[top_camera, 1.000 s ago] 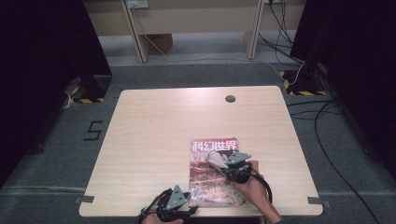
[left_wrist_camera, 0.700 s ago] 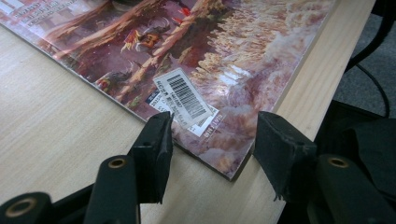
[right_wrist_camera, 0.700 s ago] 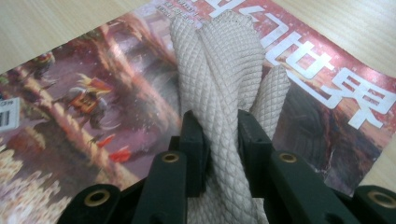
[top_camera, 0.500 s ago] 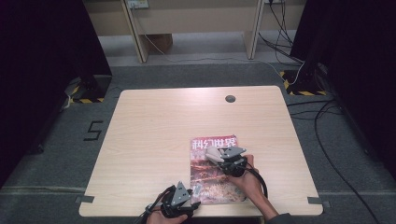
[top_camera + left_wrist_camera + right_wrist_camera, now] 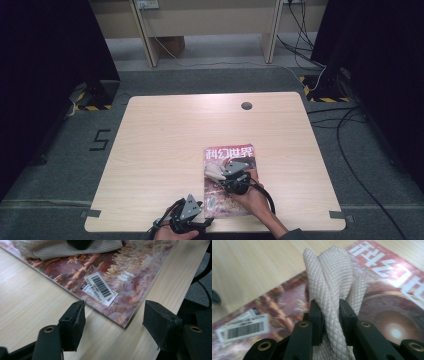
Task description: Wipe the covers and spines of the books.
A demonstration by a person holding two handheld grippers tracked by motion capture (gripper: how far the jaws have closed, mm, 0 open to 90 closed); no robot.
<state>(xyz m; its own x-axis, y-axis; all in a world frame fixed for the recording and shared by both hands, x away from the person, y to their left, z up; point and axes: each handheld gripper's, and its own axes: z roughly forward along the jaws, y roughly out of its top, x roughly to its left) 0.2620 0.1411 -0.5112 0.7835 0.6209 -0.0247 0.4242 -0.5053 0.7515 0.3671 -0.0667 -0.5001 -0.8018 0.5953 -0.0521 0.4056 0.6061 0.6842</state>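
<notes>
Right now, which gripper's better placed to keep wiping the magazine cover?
Right. The right gripper is clamped on the folded cloth over the magazine. The left gripper has just been opening, empty, at the magazine's near corner by the barcode sticker.

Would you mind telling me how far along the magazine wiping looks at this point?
Done: the right gripper is shut on the cloth, which rests on the magazine, lying flat near the table front edge. In hand: the cloth sits mid-cover, so wiping seems underway. The left gripper has just been opening, jaws astride the magazine's near corner, nothing pinched. Left: probably the rest of the cover; how much is already wiped I cannot tell.
</notes>
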